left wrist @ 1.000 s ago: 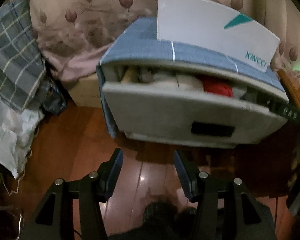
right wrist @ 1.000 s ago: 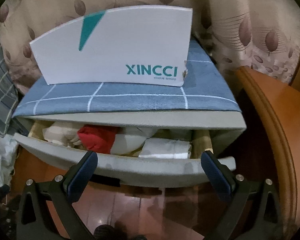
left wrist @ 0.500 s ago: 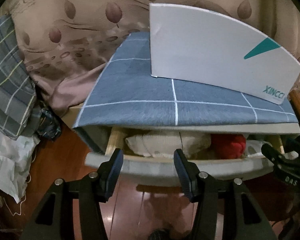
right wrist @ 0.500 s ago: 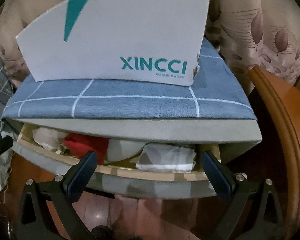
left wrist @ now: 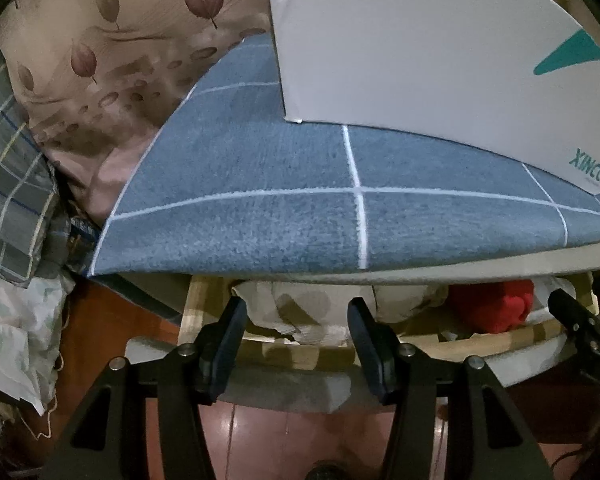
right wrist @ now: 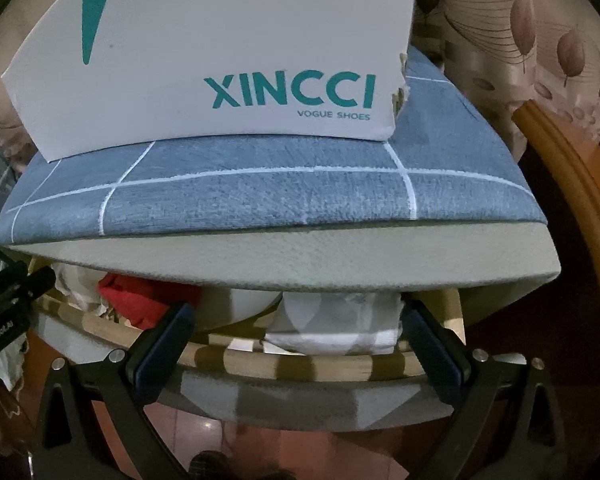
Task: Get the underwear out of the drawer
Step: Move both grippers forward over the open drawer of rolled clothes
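Both my left tool (left wrist: pixel 296 316) and right tool (right wrist: pixel 296 324) gape empty over the open drawer (right wrist: pixel 300 364); the underwear (right wrist: pixel 336 320) lies tucked under the overhanging top, so I could snag neighbouring cloth.

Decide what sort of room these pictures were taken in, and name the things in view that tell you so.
Probably a bedroom at home. An open drawer holds folded clothing; a leaf-patterned bedspread or curtain hangs behind the cabinet; a shoe box stands on the blue checked cloth on top.
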`<move>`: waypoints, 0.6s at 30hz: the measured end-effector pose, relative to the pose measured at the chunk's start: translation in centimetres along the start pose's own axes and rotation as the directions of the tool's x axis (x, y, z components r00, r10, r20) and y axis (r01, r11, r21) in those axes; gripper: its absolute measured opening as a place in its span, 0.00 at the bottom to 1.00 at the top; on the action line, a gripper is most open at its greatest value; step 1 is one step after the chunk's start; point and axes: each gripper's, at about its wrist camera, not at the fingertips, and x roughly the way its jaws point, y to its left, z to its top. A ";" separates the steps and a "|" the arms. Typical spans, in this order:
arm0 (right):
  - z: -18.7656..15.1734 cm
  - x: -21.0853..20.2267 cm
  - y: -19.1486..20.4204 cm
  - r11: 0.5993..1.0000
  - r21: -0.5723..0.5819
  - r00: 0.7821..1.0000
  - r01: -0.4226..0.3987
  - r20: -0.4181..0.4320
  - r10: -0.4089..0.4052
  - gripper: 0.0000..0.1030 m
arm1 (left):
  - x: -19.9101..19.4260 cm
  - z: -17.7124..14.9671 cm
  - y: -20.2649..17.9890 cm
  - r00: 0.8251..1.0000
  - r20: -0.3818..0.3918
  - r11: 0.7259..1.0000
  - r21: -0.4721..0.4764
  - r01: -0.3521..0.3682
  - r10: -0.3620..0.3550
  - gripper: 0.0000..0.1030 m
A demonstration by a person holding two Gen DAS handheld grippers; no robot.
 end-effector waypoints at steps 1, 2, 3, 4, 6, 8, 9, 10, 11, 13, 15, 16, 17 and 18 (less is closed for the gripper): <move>0.0 0.0 0.0 1.000 0.000 1.000 0.002 -0.003 -0.002 0.99 | 0.1 0.0 0.0 1.000 -0.005 1.000 0.003 0.001 -0.001 0.53; 0.0 0.0 0.0 1.000 0.001 1.000 0.003 -0.008 -0.003 0.99 | 0.1 0.0 0.0 1.000 -0.017 1.000 0.009 0.003 -0.003 0.54; 0.0 0.0 0.0 1.000 0.002 1.000 0.004 -0.013 -0.004 0.99 | 0.1 0.0 0.1 1.000 -0.026 1.000 0.012 0.005 -0.005 0.54; 0.0 0.0 0.0 1.000 0.003 1.000 0.004 -0.027 -0.004 0.99 | 0.2 -0.1 0.3 0.999 -0.038 1.000 0.011 0.011 -0.011 0.54; -0.1 0.1 -0.1 1.000 0.004 0.999 0.003 -0.045 -0.003 0.99 | 0.0 -0.5 0.3 0.998 -0.055 1.000 0.016 0.017 -0.016 0.55; -0.4 -0.2 -0.1 1.000 0.005 0.997 0.002 -0.072 -0.002 0.99 | -0.2 -1.0 0.4 0.998 -0.067 1.000 0.020 0.022 -0.020 0.55; -0.7 -0.3 -0.1 1.000 0.006 0.996 0.002 -0.084 -0.002 0.99 | -0.4 -1.4 0.5 0.997 -0.077 0.999 0.021 0.025 -0.024 0.56; -0.9 -0.5 -0.2 1.000 0.007 0.995 0.002 -0.096 -0.001 0.99 | -0.5 -1.8 0.6 0.996 -0.087 0.999 0.023 0.028 -0.026 0.56; -1.3 -0.6 -0.2 1.000 0.008 0.994 0.002 -0.106 -0.001 0.99 | -0.8 -2.0 0.6 0.995 -0.094 0.999 0.024 0.029 -0.027 0.56; -1.8 -0.9 -0.2 1.000 0.010 0.992 0.002 -0.130 -0.001 0.99 | -1.1 -2.8 0.8 0.991 -0.129 0.999 0.028 0.044 -0.040 0.56; -2.6 -1.3 -0.2 1.000 0.013 0.988 0.006 -0.152 -0.004 0.99 | -1.6 -3.7 1.0 0.986 -0.156 0.998 0.031 0.062 -0.056 0.56; -3.0 -1.5 -0.2 1.000 0.013 0.987 0.009 -0.163 -0.006 0.99 | -1.8 -4.2 1.2 0.984 -0.169 0.997 0.035 0.070 -0.063 0.56; -3.3 -1.7 -0.2 1.000 0.015 0.985 0.011 -0.170 -0.008 0.99 | -2.0 -4.7 1.1 0.982 -0.178 0.996 0.036 0.076 -0.069 0.56; -3.7 -1.9 -0.3 1.000 0.015 0.984 0.014 -0.180 -0.011 0.99 | -2.2 -5.2 1.2 0.980 -0.188 0.996 0.036 0.081 -0.073 0.56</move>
